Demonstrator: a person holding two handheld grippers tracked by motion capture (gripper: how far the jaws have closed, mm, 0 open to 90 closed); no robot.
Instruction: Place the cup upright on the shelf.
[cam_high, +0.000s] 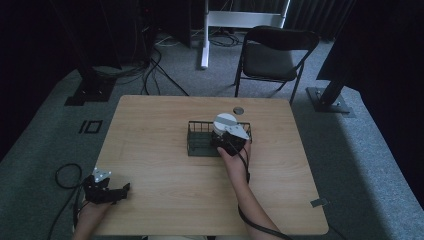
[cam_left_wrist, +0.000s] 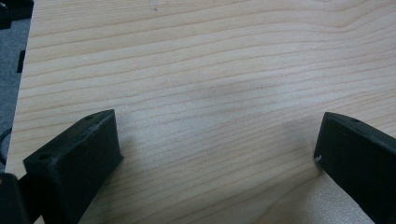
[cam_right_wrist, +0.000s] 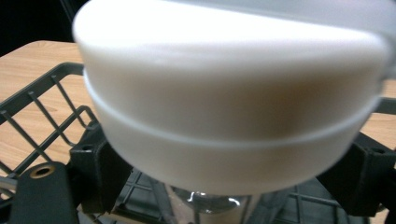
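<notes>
The tabletop (cam_high: 165, 165) is a light wood-grain surface standing on grey carpet, with a dark folding chair (cam_high: 272, 52) beyond its far edge.

A dark wire basket (cam_high: 199, 139) sits on the tabletop right of centre and toward the far side. In the right gripper view its bars (cam_right_wrist: 44, 100) run below and behind the held item.

A white round container (cam_high: 223, 123) is positioned over the right-hand part of the basket. In the right gripper view the container (cam_right_wrist: 229, 107) is close to the camera and blurred; a seam line encircles its body. Whether its base rests on the basket floor cannot be determined.

The right gripper (cam_high: 229, 140) is at the near side of the container, one jaw on each side of it, pinching it.

The left gripper (cam_high: 107, 192) lies at the near left corner of the tabletop, well apart from the basket. In the left gripper view, the left gripper (cam_left_wrist: 215, 140) has its jaws spread wide over bare wood, with nothing between them.

A small dark disc (cam_high: 238, 110) lies on the tabletop just beyond the basket.
</notes>
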